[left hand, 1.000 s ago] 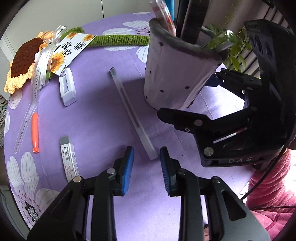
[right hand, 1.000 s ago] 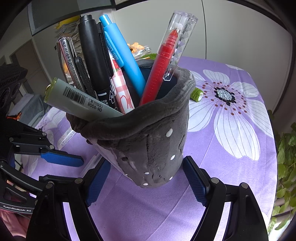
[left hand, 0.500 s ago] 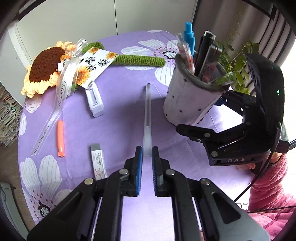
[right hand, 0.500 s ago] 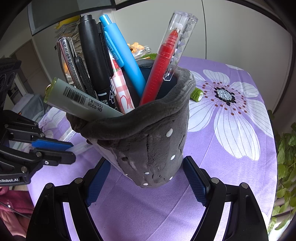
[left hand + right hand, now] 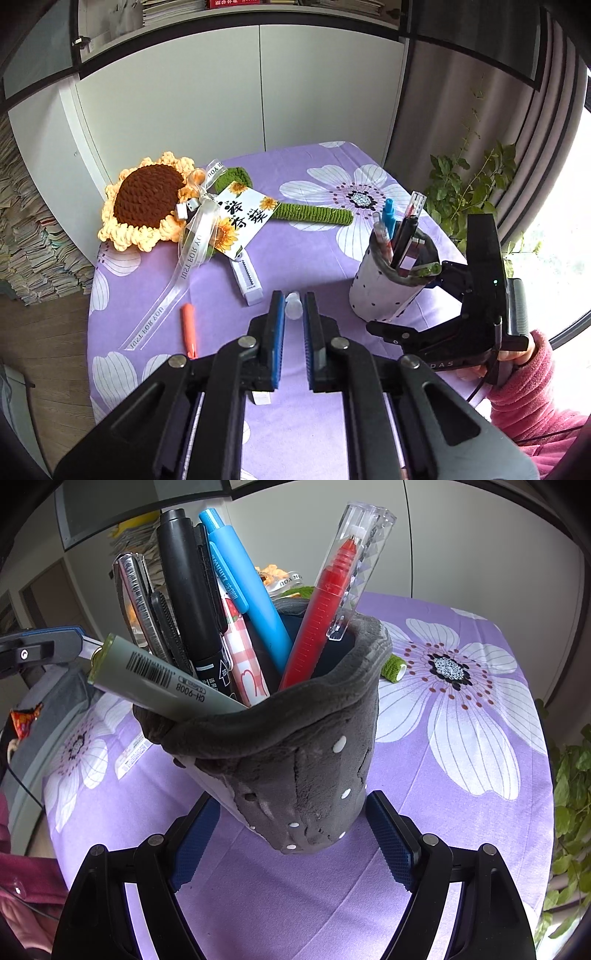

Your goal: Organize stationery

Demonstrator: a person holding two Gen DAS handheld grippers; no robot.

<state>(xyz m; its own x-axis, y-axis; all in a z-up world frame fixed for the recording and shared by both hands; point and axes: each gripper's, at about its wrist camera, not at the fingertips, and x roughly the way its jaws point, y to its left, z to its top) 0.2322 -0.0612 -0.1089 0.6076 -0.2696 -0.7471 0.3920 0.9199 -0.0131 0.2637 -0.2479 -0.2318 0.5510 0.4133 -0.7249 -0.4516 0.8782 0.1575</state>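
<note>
Two grippers are sharing this step: the left gripper [image 5: 293, 314] is clamping a clear pen [image 5: 293, 309] end-on between its blue pads, lifted clear of the purple tablecloth [image 5: 314, 258], while the right gripper [image 5: 291, 840] is bracketing the base of the grey plush pen holder [image 5: 295, 768] with its jaws part open, the pads sitting at the holder's sides; whether they are actually pressing the fabric I cannot tell. The holder is leaning and already crowded with a black marker [image 5: 188, 590], a blue pen [image 5: 243, 590], a red pen in a clear case [image 5: 332, 602] and a grey-green marker [image 5: 162, 679] slanting across the rim. Doing this well probably means swinging the clear pen over the mouth, tipping it close to upright, and aiming for the dark gap behind the red pen rather than the packed side. Because the holder is soft, the right gripper should be steadying it throughout. Opening the left jaws only once the tip is well inside would avoid a bounce-out. An orange pen [image 5: 188, 328], a white correction tape [image 5: 245, 277] and a labelled eraser [image 5: 131, 757] are lying loose on the cloth, awaiting their turn.
</note>
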